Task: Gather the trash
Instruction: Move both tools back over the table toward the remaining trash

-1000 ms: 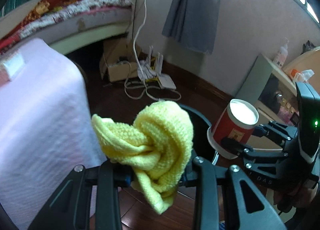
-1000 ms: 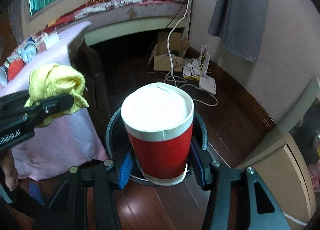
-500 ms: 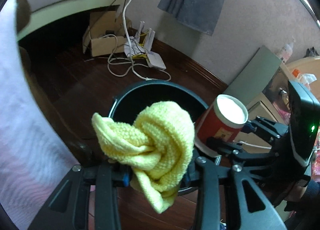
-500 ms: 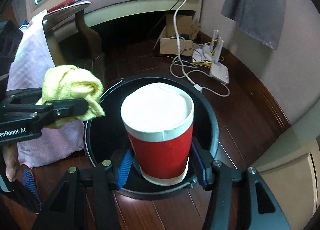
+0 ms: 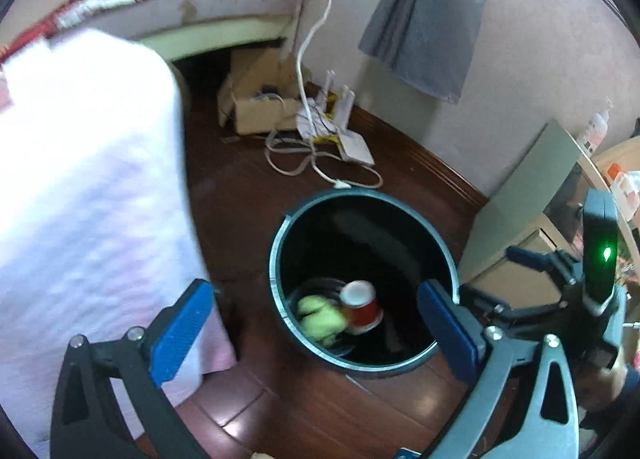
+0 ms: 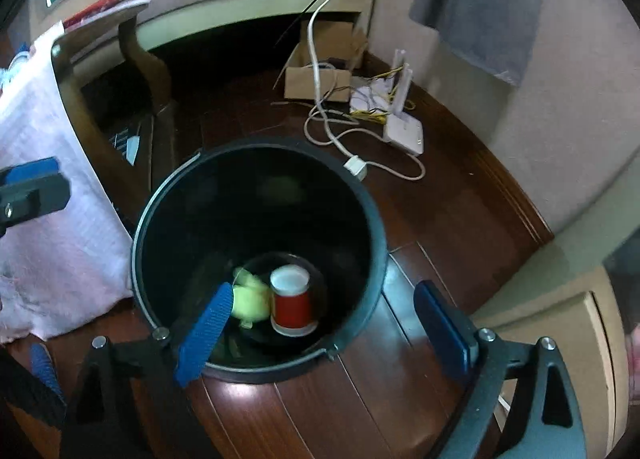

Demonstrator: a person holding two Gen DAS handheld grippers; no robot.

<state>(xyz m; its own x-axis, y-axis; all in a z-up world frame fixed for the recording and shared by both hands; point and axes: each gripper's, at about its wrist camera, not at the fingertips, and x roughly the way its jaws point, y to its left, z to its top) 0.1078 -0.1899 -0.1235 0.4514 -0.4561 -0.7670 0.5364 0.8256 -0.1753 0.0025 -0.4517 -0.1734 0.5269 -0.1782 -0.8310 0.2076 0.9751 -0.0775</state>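
- Above the bin (image 6: 256,155), we hold the left gripper (image 5: 316,323) and right gripper (image 6: 320,323) with jaws just sprung apart, nothing between them.
- Yellow cloth (image 6: 250,301) and red cup (image 6: 291,305), seemingly upright, lie touching on the bottom: dropped as trash.

Cloth (image 6: 250,301) and cup (image 6: 292,301) lie (side by side) in the bin (image 6: 256,155).
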